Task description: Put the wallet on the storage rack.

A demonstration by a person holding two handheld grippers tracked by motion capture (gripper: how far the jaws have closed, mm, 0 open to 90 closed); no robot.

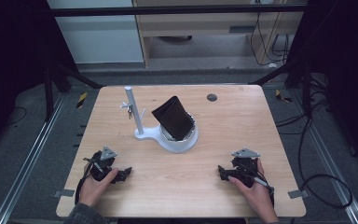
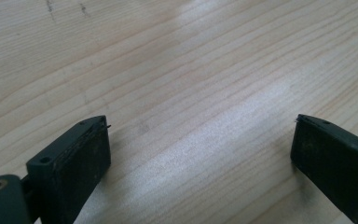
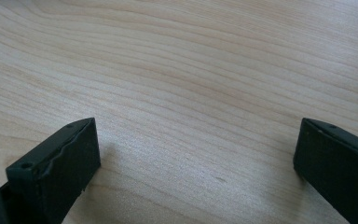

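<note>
Looks like nothing's rly started yet imo. Both grippers are parked on the near part of the table [image 1: 242,116], left gripper [image 1: 123,174] and right gripper [image 1: 222,172], tips pointing in toward each other w/ a wide stretch of bare wood between them. In the left gripper view the left gripper [image 2: 200,140] has its jaws spread wide w/ nothing but wood grain between, same deal for the right gripper [image 3: 198,144] in the right gripper view, so neither is pinching anything.

The thing to go for is prob the black wallet [image 1: 173,117], well ahead of both claws and roughly midway between them, leaning tilted in the round dish of a white stand [image 1: 175,142]. A post [image 1: 134,109] rises from the stand, on the left claw's side of the wallet, w/ what looks like keys [image 1: 129,110] hanging off a peg, too small to be sure tho. So my guess: reach, grab, move, all still to do.

Surface is light wood, smooth, bit of glare, small dark grommet [image 1: 211,97] at the far edge. Room: grey floor, dark frame rails, cables [image 1: 317,140] off past the right claw, a cabinet at the back
</note>
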